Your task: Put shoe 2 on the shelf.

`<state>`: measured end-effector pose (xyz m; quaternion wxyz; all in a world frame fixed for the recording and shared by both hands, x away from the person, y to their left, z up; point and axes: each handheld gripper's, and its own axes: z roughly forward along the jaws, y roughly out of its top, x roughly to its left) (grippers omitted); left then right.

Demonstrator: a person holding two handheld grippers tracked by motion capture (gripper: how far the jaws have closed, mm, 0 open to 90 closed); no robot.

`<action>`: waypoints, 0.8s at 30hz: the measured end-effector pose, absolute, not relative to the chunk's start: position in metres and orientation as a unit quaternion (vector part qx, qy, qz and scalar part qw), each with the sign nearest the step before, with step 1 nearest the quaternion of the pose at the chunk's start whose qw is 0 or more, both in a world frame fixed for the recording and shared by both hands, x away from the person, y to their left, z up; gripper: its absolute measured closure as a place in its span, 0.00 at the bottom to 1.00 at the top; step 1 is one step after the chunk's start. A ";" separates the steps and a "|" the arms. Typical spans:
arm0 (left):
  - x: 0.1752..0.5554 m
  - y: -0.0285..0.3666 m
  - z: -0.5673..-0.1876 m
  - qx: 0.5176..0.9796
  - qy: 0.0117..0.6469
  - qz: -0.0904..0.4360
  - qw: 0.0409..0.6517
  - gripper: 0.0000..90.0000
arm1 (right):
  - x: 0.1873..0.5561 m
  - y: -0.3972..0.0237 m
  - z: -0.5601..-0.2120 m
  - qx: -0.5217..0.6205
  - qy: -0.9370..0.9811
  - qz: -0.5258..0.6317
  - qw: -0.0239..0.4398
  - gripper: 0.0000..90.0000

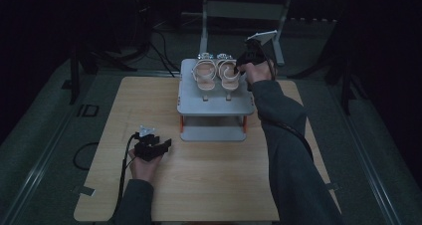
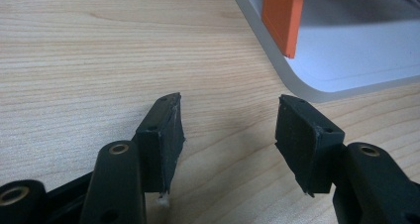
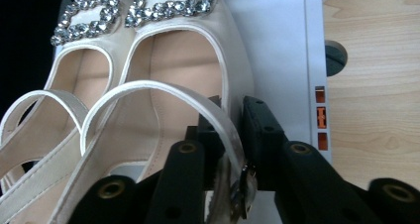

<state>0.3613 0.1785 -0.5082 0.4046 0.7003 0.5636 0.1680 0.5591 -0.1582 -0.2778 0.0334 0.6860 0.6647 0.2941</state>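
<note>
Your right gripper has the right sandal's ankle strap between its jaws, slackly, atop the grey rack. The shoe's length runs away from your jaws, jewelled toe farthest. Your left gripper rests spread and empty, well short of the rack. The right gripper view reveals a gap beside the strap; the high view doesn't.

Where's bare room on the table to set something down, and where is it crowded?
The table is bare in front of the rack, between the two forearms, and along its left side beyond the left gripper. The rack's lower shelf looks free. It is crowded on the rack top, where two sandals sit side by side with the right gripper at the right one's strap.
</note>
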 end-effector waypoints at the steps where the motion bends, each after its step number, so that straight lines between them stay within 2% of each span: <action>1: 0.361 0.179 -0.508 0.700 0.564 0.168 0.405 0.49 | 0.559 -0.159 -0.278 0.685 0.665 0.295 0.030 0.84; 4: 0.361 0.179 -0.508 0.700 0.564 0.168 0.405 0.49 | 0.560 -0.161 -0.279 0.684 0.661 0.308 0.016 0.74; 8: 0.361 0.179 -0.508 0.700 0.563 0.168 0.405 0.49 | 0.558 -0.164 -0.275 0.669 0.667 0.327 0.034 0.70; 22: 0.361 0.179 -0.508 0.698 0.565 0.166 0.407 0.49 | 0.541 -0.167 -0.249 0.623 0.692 0.358 0.073 0.66; 24: 0.361 0.179 -0.508 0.698 0.565 0.166 0.407 0.49 | 0.537 -0.168 -0.246 0.611 0.700 0.364 0.072 0.62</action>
